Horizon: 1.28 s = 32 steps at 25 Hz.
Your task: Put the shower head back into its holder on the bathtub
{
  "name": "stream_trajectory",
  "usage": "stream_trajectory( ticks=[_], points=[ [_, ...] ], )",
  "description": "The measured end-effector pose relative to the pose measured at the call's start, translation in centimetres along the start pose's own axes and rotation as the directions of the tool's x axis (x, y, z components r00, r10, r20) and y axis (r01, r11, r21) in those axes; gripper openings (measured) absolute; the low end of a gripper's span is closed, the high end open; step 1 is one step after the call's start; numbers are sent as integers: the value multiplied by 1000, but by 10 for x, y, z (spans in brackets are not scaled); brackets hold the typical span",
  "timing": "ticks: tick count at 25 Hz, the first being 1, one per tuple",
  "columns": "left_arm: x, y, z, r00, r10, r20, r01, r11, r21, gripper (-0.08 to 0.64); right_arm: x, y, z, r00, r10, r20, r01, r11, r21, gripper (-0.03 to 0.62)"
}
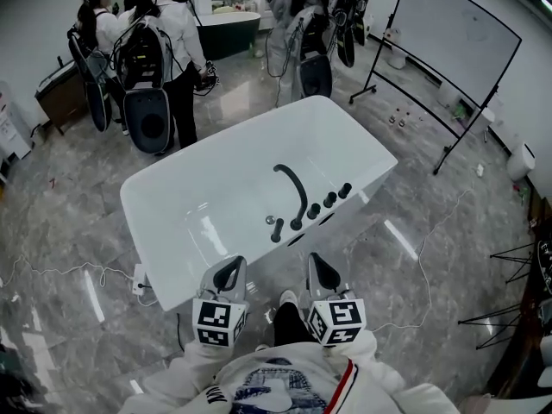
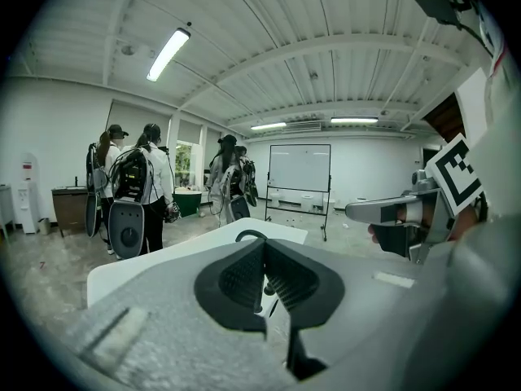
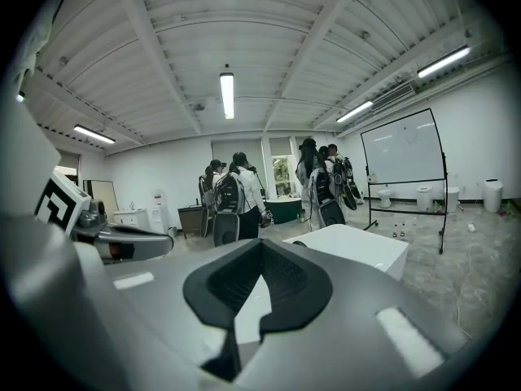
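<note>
As you hold your left gripper [image 1: 230, 270] and right gripper [image 1: 322, 267] closed and empty, the white bathtub [image 1: 172, 188] shows a black curved spout [image 1: 294, 188].

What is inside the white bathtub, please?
The bathtub basin shows only bare white walls and light reflections; a black curved spout arches over it from the near rim, beside black knobs. The inner wall under that rim is hidden.
</note>
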State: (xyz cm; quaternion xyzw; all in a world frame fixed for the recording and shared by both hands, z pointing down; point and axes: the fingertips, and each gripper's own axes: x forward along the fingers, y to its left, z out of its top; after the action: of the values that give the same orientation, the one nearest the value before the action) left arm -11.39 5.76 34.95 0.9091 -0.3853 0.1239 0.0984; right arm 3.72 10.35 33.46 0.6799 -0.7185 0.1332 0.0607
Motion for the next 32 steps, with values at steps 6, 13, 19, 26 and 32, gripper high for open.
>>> stream_trajectory(
  ticks=[6,13,19,26,32],
  points=[
    [-35,-20,-14,1000,-24,-3,24,1000,-11,2,-39,16,-13,1000,-22,-4,22,1000,-2,5],
    [-49,-37,-16,1000,0,-15,0,1000,-7,2,-55,15,-14,1000,2,-18,-2,1000,-22,5],
    [-51,-52,-22,999,20,-31,-20,1000,-16,2,-68,2,-15,1000,2,-6,-2,1000,-11,5],
    [-44,-71,-26,999,20,-43,-21,1000,-15,2,-75,-14,-20,1000,6,-18,-6,1000,-11,5],
    [-44,-81,-26,999,19,-32,-20,1000,-7,2,-82,-22,-30,1000,5,-30,-5,1000,-3,5]
  ],
)
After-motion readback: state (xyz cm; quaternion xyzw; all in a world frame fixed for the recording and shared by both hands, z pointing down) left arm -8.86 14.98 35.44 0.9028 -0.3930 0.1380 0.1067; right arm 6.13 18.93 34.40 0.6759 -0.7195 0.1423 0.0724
